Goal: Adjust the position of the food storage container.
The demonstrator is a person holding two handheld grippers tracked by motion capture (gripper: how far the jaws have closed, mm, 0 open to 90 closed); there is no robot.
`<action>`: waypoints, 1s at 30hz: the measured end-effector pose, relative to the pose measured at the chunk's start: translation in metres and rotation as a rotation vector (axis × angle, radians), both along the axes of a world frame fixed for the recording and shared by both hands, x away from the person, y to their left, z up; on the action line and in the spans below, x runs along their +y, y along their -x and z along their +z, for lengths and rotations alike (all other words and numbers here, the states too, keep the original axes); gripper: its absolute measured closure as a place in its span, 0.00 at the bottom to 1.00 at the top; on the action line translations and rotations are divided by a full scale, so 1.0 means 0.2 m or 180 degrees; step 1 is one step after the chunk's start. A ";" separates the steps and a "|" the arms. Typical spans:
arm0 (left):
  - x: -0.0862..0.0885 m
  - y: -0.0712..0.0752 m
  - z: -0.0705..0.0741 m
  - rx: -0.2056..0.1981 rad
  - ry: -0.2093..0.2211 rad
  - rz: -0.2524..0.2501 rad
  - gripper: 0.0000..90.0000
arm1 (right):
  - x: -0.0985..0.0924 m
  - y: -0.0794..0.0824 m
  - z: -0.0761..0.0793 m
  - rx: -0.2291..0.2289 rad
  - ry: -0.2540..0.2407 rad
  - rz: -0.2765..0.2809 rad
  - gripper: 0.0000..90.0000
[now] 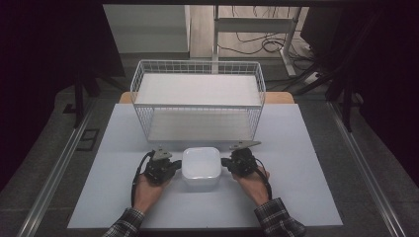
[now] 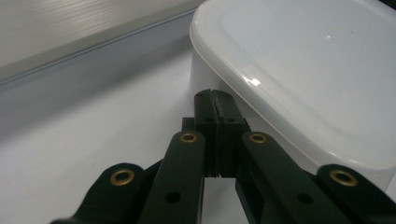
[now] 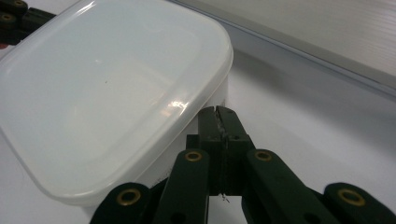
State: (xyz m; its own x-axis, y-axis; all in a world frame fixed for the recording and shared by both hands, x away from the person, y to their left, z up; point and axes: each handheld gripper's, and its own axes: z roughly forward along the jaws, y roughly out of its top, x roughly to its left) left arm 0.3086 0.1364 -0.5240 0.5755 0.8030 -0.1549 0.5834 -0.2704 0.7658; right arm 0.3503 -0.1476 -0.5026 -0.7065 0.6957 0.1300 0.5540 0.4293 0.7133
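Claws closed, holding nothing: left claw (image 1: 174,167) and right claw (image 1: 226,162) flank the white lidded box (image 1: 201,166).

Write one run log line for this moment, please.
left gripper: shut, at left side of white square plastic lidded box | right gripper: shut, at right side | white wire basket: behind box | box on table

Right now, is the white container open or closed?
Closed: the lid sits flat on the white container, its rim overhanging all around.
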 end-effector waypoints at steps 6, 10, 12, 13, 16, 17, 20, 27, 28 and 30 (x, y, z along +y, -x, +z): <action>-0.05 -0.03 -0.01 -0.0033 -0.0065 -0.0117 1.00 | -0.08 0.03 0.00 -0.0001 -0.0022 -0.0068 0.97; -0.02 -0.01 0.01 -0.0095 -0.0154 -0.0097 0.97 | -0.10 0.04 0.00 -0.0140 0.0077 -0.0102 0.93; 0.02 0.01 0.02 -0.0090 -0.0096 -0.0108 0.91 | -0.12 0.06 0.01 -0.0167 0.0037 -0.0100 0.90; 0.05 0.04 0.03 -0.0097 -0.0068 -0.0101 0.91 | -0.12 0.06 0.01 -0.0167 0.0037 -0.0100 0.90; 0.14 0.12 0.04 -0.0114 -0.0033 -0.0130 0.74 | -0.19 0.15 0.07 -0.0287 -0.0014 -0.0066 0.81; 0.16 0.14 0.05 -0.0113 -0.0011 -0.0142 0.69 | -0.20 0.17 0.08 -0.0321 -0.0009 -0.0039 0.77; 0.19 0.20 0.05 -0.0119 0.0112 -0.0150 0.52 | -0.24 0.25 0.10 -0.0344 0.0035 -0.0037 0.60; 0.18 0.24 0.02 -0.0064 0.0003 -0.0156 0.21 | -0.31 0.33 0.05 -0.0156 -0.0014 -0.0078 0.30; 0.18 0.23 0.03 -0.0045 0.0007 -0.0165 0.19 | -0.32 0.33 0.04 -0.0147 -0.0036 -0.0102 0.28; 0.18 0.23 0.03 -0.0030 0.0013 -0.0184 0.21 | -0.32 0.32 0.05 -0.0122 -0.0027 -0.0129 0.28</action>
